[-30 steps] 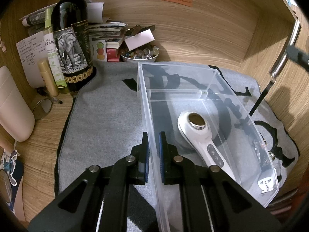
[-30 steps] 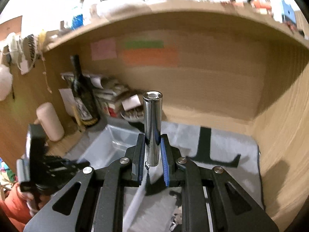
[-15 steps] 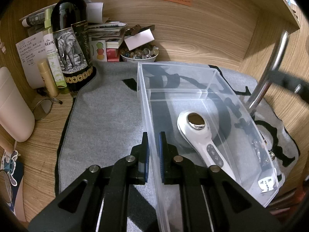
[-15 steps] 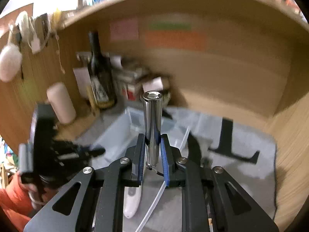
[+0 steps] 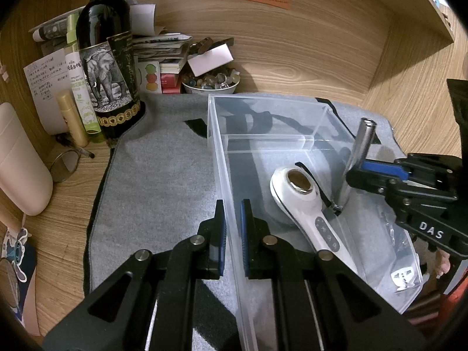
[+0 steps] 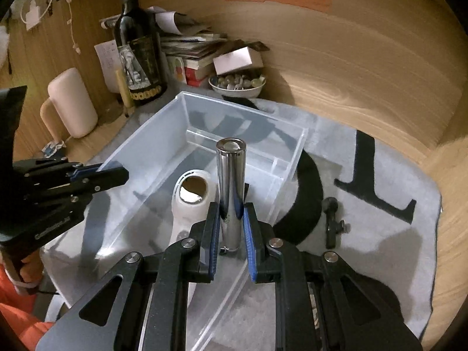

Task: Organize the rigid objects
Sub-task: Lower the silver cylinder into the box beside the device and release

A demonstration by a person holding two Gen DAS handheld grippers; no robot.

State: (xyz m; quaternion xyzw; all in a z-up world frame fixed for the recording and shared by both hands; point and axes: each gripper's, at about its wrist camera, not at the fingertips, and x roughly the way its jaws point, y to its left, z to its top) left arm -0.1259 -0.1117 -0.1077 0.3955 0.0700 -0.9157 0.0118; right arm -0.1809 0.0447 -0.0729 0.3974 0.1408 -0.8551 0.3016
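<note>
A clear plastic bin (image 5: 263,108) lies on a grey mat (image 5: 161,175). My left gripper (image 5: 232,228) is shut on the bin's left wall, which runs up between the blue pads; in the right wrist view the left gripper (image 6: 117,175) clamps the rim. A white handheld device (image 5: 304,204) with a round metal head lies on the bin floor. My right gripper (image 6: 231,234) is shut on a chrome cylinder (image 6: 231,181), held upright inside the bin. From the left wrist view the cylinder (image 5: 361,149) has its lower end just right of the device's head.
A wine bottle (image 5: 108,67), a bowl of stones (image 5: 209,83), stacked books and a beige container (image 5: 17,161) crowd the back left. A small black clip-like part (image 6: 332,225) lies on the mat right of the bin. A small metal piece (image 5: 403,278) sits in the bin's near corner.
My right gripper has come down and tipped forward, bringing the chrome cylinder from above the shelf space into the bin beside the white device. The left gripper has stayed put.
</note>
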